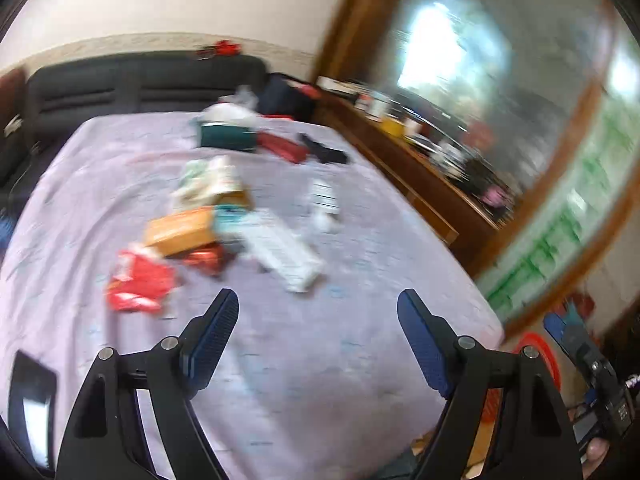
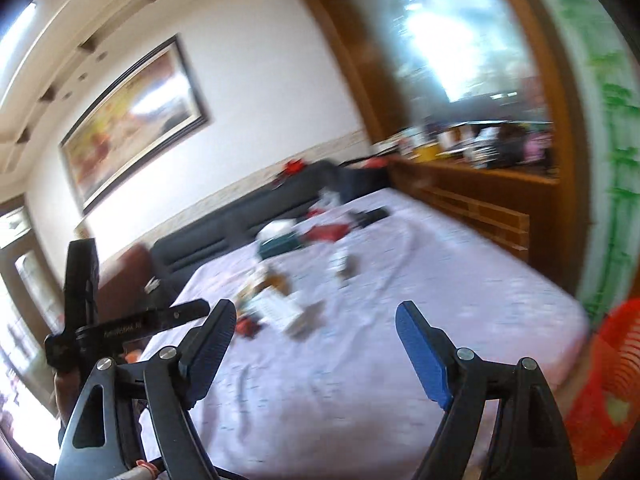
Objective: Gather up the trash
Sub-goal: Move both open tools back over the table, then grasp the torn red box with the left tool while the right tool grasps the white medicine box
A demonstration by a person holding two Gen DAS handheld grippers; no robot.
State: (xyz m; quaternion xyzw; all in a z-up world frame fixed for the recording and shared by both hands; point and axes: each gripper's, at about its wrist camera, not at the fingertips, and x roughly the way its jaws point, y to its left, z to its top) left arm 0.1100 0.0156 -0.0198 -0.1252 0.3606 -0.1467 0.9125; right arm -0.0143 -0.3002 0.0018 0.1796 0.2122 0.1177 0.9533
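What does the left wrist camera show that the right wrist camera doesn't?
Only the left wrist view shows the crumpled red wrapper lying flat and an orange cardboard box. Only the right wrist view shows the large framed painting on the wall. Both show the lilac bedsheet, the white carton, the dark green box and open, empty grippers, left gripper and right gripper.

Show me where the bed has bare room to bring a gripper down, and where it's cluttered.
Bare sheet: the near stretch of the bed below the open left gripper, and the strip along the wooden sideboard. Crowded: the middle, around the red wrapper, orange box and white pack, and near the headboard, by the green box.
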